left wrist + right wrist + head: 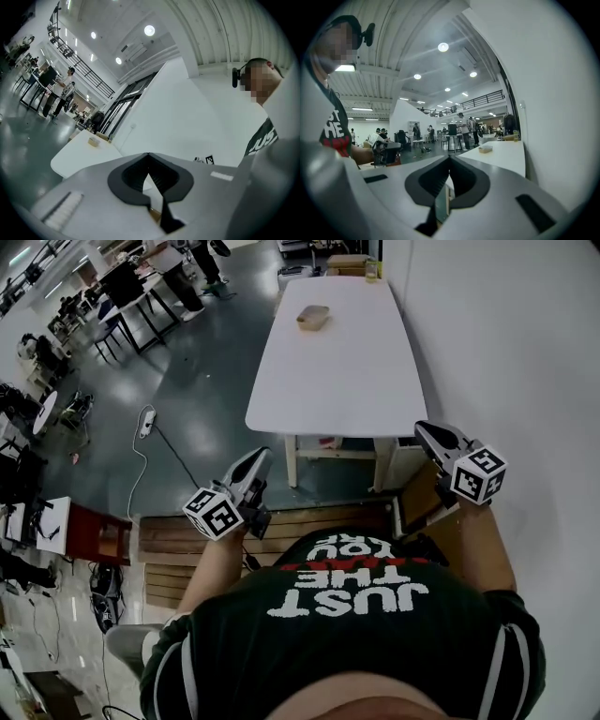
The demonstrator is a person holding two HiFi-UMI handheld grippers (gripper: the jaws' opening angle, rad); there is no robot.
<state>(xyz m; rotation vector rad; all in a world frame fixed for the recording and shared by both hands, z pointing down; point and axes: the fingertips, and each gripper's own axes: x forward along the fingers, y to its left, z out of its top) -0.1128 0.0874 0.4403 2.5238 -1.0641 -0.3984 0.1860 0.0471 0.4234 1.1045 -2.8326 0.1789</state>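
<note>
The white bench (337,371) stands along the wall just ahead of both grippers, with a shallow tan tray (313,317) near its far end. The left gripper (262,455) and the right gripper (421,427) hover short of its near edge, touching nothing, each with its fingers closed tip to tip and nothing between them. A white power strip (147,422) lies on the grey floor to the left.
</note>
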